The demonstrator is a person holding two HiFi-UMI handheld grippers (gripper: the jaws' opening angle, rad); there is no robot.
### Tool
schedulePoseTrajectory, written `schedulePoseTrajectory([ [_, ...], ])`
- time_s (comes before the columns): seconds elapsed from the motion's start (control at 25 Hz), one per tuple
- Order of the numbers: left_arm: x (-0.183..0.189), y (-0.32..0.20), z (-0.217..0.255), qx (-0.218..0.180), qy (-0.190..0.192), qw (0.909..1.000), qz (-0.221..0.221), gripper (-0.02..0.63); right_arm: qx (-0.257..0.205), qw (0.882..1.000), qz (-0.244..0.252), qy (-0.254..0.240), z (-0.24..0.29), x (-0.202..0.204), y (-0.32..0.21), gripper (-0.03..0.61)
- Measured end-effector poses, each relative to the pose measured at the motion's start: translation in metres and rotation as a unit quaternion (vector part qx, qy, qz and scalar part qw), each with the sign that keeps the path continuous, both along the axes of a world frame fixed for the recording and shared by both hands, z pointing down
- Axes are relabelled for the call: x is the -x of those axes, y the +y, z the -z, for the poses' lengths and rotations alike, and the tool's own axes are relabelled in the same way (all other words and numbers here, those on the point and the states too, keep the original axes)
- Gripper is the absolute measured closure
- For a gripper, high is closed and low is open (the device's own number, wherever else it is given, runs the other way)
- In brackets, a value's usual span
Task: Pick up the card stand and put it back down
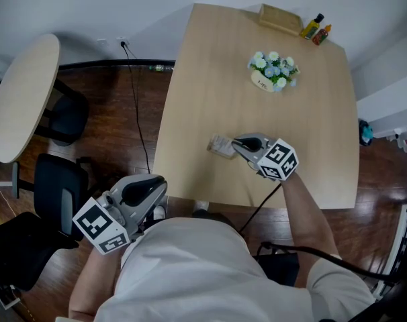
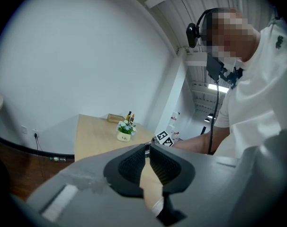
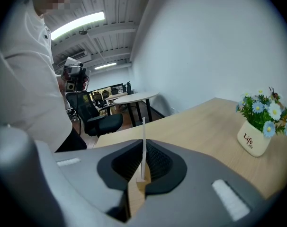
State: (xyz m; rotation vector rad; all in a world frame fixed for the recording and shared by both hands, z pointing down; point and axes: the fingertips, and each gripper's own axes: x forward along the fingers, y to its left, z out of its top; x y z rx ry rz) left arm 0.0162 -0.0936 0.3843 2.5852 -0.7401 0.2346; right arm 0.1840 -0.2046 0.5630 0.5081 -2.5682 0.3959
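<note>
The right tool [image 1: 234,143] reaches out over the near half of the pale wooden bench [image 1: 190,79], and its two dark ribbed pads are closed on the card stand [image 1: 221,146]. In the right gripper view the card stand [image 3: 143,143] shows as a thin clear sheet standing upright, edge-on, pinched between the pads of the right tool [image 3: 143,161], with its small base low in the gap. It sits over the bench's near-left part, well apart from everything else on the surface; whether the base touches the wood or hangs just clear of it cannot be told. The left tool [image 1: 148,192] is held low beside the person's body, off the bench's near-left corner and above the dark wooden floor [image 1: 123,106]. In the left gripper view the left tool [image 2: 147,161] has its pads drawn together at the tips, with nothing between them, only the bench top seen through the narrow slit below. Toward the far side of the bench stands a small white flower pot [image 1: 273,74] with blue and white blooms, and at the far edge lie a flat wooden box [image 1: 280,19] and two small bottles [image 1: 316,29] just beside it. To the left, a round bench [image 1: 22,96] stands on the floor with black office chairs [image 1: 59,186] near it.
</note>
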Motion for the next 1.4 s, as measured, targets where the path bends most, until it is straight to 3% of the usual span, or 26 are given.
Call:
schedulePoseTrajectory([
  [0.64,0.011,0.004,0.001,-0.004,0.004,1.0000,-0.008,0.588,-0.009,1.000,-0.015,-0.011,0.022,-0.001,0.000,0.558],
  [1.12,0.027,0.015,0.007,-0.020,0.021,0.9991,-0.032,0.588,-0.065,0.996,-0.053,-0.008,0.078,-0.005,0.008,0.558],
  [1.4,0.049,0.029,0.012,-0.033,0.034,0.9973,-0.057,0.588,-0.074,0.994,-0.086,-0.004,0.119,0.001,0.031,0.558],
])
